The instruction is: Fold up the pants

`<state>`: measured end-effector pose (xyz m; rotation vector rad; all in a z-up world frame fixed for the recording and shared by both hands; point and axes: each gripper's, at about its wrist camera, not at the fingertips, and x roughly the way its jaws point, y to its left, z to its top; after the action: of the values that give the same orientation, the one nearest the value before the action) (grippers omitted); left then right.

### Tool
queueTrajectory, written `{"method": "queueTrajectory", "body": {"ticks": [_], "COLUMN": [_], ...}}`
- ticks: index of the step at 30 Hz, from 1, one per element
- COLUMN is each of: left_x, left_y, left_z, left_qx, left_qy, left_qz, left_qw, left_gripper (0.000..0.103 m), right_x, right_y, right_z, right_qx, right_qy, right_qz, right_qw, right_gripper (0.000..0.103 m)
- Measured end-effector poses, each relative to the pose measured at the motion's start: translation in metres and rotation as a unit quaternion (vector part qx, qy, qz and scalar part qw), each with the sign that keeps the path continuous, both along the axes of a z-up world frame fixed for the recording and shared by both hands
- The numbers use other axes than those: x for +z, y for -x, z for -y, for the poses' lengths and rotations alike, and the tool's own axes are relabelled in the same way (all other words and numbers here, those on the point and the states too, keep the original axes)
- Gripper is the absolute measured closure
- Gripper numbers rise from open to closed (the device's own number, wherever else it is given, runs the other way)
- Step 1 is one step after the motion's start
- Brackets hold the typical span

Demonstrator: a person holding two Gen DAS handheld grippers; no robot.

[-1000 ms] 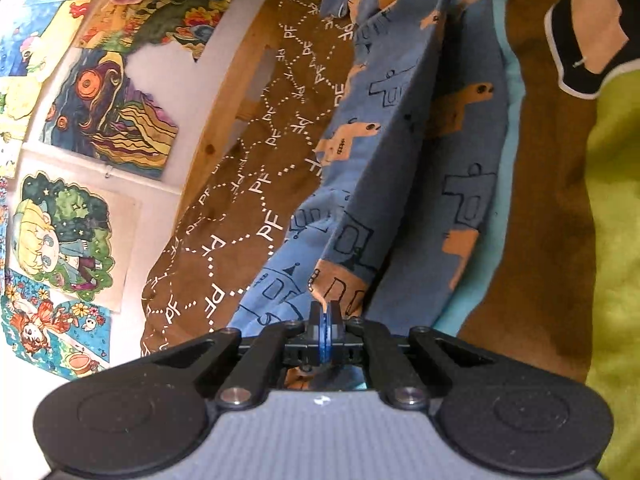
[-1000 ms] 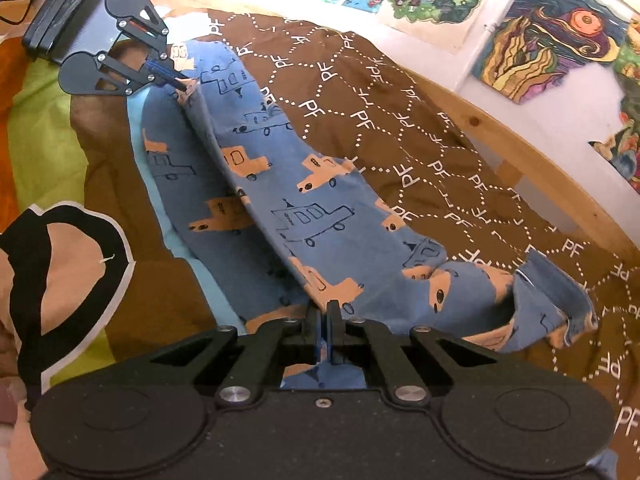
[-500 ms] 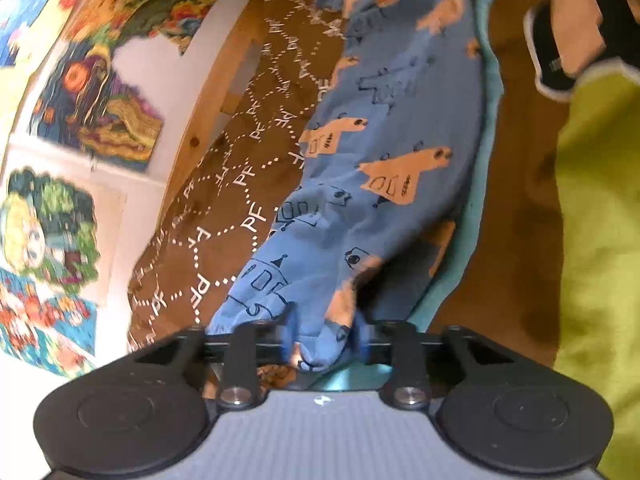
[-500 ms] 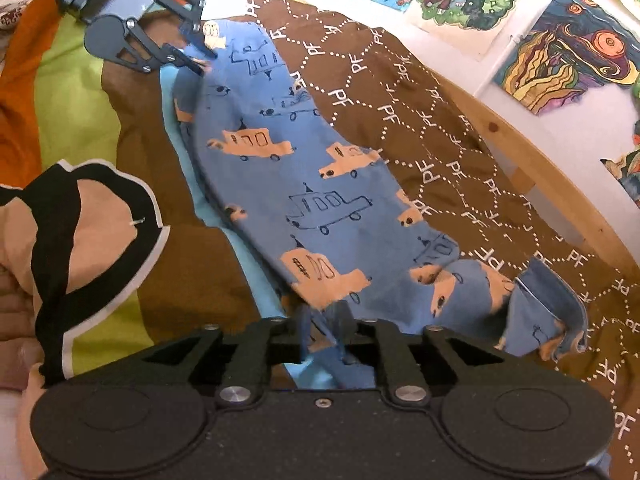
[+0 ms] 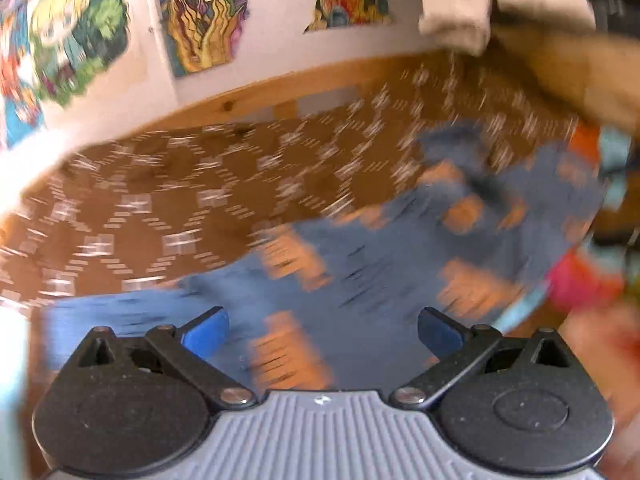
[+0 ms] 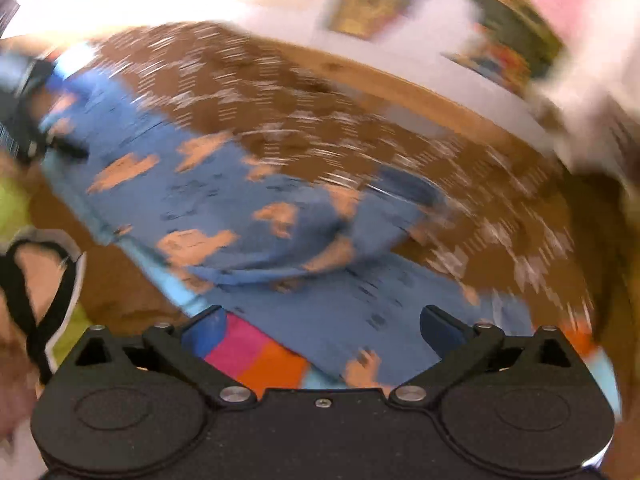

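Note:
The blue pants (image 5: 384, 264) with orange truck prints lie folded lengthwise on the brown patterned bedspread (image 5: 160, 200). They also show in the right wrist view (image 6: 224, 200). Both views are motion-blurred. My left gripper (image 5: 322, 330) is open and empty, just above one end of the pants. My right gripper (image 6: 322, 330) is open and empty, just above the other end. The left gripper shows at the far left edge of the right wrist view (image 6: 24, 120).
A wooden bed rail (image 5: 248, 100) and a wall with colourful drawings (image 5: 208, 12) run behind the bed. A multicoloured blanket (image 6: 256, 354) with green, pink and orange parts lies beside the pants. A black-and-tan shape (image 6: 36, 276) is at the left.
Both grippers have opened and let go of the pants, which now lie flat on the bed. Both cameras have swung quickly towards the wall.

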<state>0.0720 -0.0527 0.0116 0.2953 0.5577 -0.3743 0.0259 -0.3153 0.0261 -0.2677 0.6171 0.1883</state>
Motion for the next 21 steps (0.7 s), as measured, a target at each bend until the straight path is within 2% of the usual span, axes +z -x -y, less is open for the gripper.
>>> {"method": "queueTrajectory", "body": {"ticks": [2,5,7,10,15,18,21], "left_x": [-0.004,-0.013,-0.02,-0.03,-0.045,-0.049,-0.052], "left_y": [-0.005,-0.009,-0.007,0.001,0.009,0.007,0.01], "left_z": [0.025,0.06,0.08,0.101,0.116,0.117,0.122], "left_qx": [-0.006,-0.026,-0.053,-0.101,-0.165,-0.177,-0.174], "left_qy": [0.047,0.073,0.063,0.03,-0.008,-0.014,-0.028], "left_qz": [-0.009,-0.023,-0.024,-0.004,0.017,0.024,0.048], "left_qw": [0.9988,0.9967,0.9963,0.9945,0.9862,0.9838,0.9831], "left_gripper": [0.0,0.0,0.0,0.0,0.002,0.004,0.007], "right_x": [0.0,-0.004,-0.011,-0.02,-0.009,0.006,0.022], "right_y": [-0.001,-0.01,-0.018,-0.023,-0.019,-0.026,-0.055], "right_z": [0.015,0.032,0.041,0.047,0.065,0.082,0.087], "right_qx": [-0.033,-0.085,-0.112,-0.129,-0.141,-0.115,-0.057], "right_qy": [-0.026,-0.05,-0.062,-0.063,-0.111,-0.138,-0.141], "right_qz": [0.001,0.001,-0.011,-0.015,0.013,0.013,-0.027], "right_qw": [0.999,0.995,0.992,0.99,0.984,0.984,0.988], "right_gripper": [0.001,0.001,0.001,0.001,0.001,0.001,0.001]}}
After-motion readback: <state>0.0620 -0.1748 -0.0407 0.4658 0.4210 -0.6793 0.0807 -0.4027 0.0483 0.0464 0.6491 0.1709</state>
